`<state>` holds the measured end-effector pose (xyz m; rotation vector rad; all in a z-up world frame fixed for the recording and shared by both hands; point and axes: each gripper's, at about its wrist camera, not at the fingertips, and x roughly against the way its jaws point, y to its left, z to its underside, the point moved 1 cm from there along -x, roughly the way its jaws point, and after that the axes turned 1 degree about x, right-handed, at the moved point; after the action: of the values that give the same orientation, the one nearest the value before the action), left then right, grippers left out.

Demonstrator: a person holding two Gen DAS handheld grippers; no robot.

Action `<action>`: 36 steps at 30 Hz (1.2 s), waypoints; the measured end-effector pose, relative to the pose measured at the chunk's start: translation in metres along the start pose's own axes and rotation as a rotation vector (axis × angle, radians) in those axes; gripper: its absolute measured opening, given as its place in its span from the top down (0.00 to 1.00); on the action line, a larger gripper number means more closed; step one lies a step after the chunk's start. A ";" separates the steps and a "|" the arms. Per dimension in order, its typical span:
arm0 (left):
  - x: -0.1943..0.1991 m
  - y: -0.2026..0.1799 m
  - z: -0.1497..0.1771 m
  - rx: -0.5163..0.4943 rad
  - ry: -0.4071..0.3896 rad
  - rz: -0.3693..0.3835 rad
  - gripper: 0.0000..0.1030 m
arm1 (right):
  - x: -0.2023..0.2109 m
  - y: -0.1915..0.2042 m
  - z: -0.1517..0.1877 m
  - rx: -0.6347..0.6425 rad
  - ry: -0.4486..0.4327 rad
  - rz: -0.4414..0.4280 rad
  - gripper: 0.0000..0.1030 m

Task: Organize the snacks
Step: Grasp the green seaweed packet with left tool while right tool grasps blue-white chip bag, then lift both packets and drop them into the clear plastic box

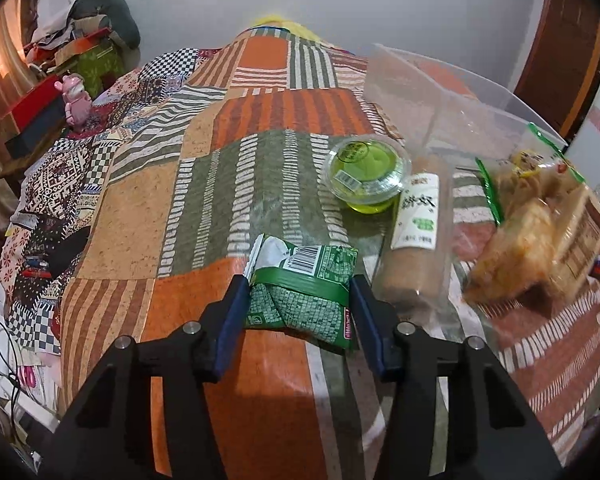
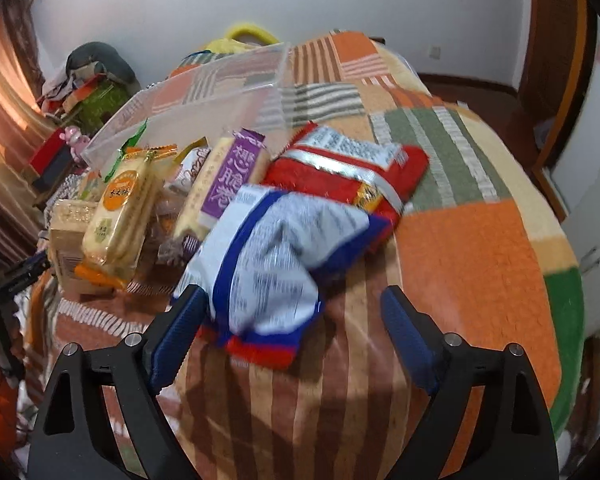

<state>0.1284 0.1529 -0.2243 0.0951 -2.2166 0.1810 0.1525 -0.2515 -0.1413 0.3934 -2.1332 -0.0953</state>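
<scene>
I see open blanket [image 1: 148, 216] left of my green packet [image 1: 304, 292]; cup [image 1: 366, 170], roll [image 1: 418, 224] and clear bin [image 1: 460, 92] crowd the right.

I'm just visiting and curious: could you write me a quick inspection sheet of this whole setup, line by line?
Surface: patchwork blanket, orange, green and striped.
Job's things: green packet, green jelly cup, brown roll, blue-and-white bag, red bag, cracker packs, clear bin.
Clutter: pink toy and boxes beside the bed.
Grippers: left gripper shut on the green packet; right gripper open, one finger at the blue-and-white bag.
Cables: black wire at the left edge.
Surroundings: white wall, curtains, wooden door.
</scene>
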 end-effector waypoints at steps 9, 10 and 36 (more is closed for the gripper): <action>0.009 -0.002 0.007 0.007 -0.001 0.004 0.52 | -0.015 0.007 -0.023 -0.038 -0.040 -0.002 0.14; 0.010 -0.002 0.007 0.008 -0.004 0.007 0.53 | -0.019 0.009 -0.024 -0.036 -0.037 0.000 0.14; 0.062 -0.019 -0.023 0.013 -0.129 0.068 0.60 | 0.009 0.007 -0.026 -0.007 -0.151 -0.019 0.49</action>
<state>0.1109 0.1375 -0.1595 0.0390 -2.3495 0.2327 0.1678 -0.2457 -0.1176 0.4139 -2.2770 -0.1481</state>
